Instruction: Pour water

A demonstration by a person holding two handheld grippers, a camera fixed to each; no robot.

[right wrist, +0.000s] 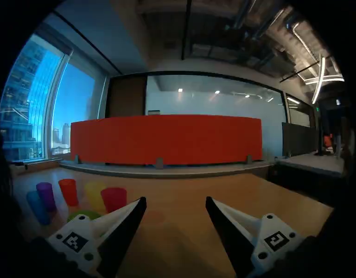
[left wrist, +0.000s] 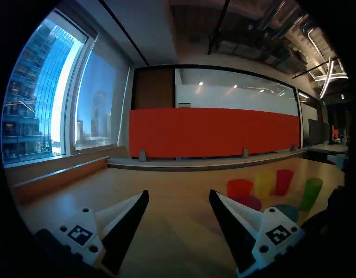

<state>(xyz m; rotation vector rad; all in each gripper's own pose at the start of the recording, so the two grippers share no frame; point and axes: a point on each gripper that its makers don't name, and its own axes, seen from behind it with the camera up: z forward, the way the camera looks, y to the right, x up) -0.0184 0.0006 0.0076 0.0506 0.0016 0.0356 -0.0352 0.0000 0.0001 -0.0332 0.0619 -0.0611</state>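
Observation:
Several coloured plastic cups stand grouped on the wooden table (left wrist: 178, 231). In the left gripper view they are to the right of my fingers: an orange-red cup (left wrist: 239, 187), a yellow cup (left wrist: 264, 184), a red cup (left wrist: 284, 181) and a green cup (left wrist: 312, 193). My left gripper (left wrist: 178, 192) is open and holds nothing. In the right gripper view the cups are at the left: a blue cup (right wrist: 38, 207), a purple cup (right wrist: 46, 195), an orange-red cup (right wrist: 68, 191), a yellow cup (right wrist: 95, 195) and a red cup (right wrist: 114, 199). My right gripper (right wrist: 175, 199) is open and holds nothing.
An orange partition (left wrist: 215, 132) runs along the table's far edge. Tall windows (left wrist: 39, 111) and a wooden ledge (left wrist: 57, 178) lie to the left. Another desk (right wrist: 312, 164) stands at the right. Bare tabletop stretches ahead of both grippers.

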